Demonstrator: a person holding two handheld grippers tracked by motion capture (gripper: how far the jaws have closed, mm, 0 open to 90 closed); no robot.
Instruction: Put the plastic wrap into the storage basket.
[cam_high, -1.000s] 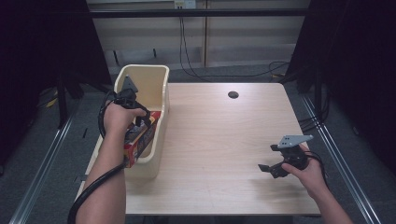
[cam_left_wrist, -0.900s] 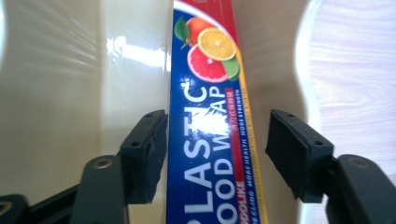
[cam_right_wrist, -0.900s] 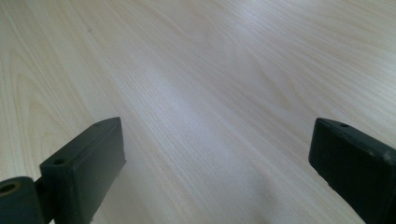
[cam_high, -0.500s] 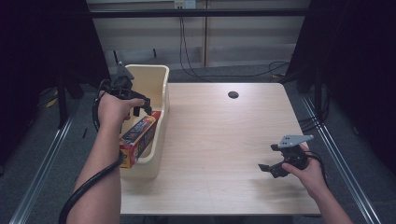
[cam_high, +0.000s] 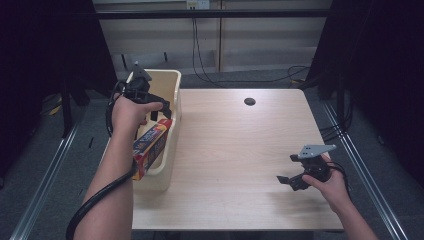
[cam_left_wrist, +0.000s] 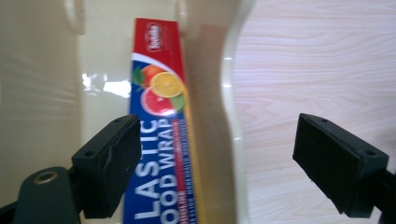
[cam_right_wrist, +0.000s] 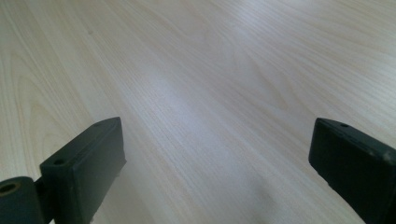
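A cream plastic bin (cam_high: 171, 79) stands at the table's left edge. Inside it a box of plastic food wrap (cam_high: 150, 145), red and blue with citrus pictures, leans against the bin's right wall. My left gripper (cam_high: 159, 106) hovers open above the bin's middle, clear of the box. In the left gripper view the box (cam_left_wrist: 161, 140) lies below the left jaw, and the bin wall (cam_left_wrist: 219, 93) runs between the jaws of the open left gripper (cam_left_wrist: 219, 140). My right gripper (cam_high: 289, 169) is open near the table's front right corner. In its own view the right gripper (cam_right_wrist: 215, 154) has nothing but bare wood between its jaws.
The light wooden table (cam_high: 240, 150) has a dark round hole (cam_high: 249, 101) near its far edge. Cables (cam_high: 200, 55) run along the floor behind the table. Metal rails (cam_high: 360, 160) flank the table on both sides.
My left hand and gripper have drawn back from the box toward the bin's far end. The box stays leaning in the bin. The right gripper has not moved.
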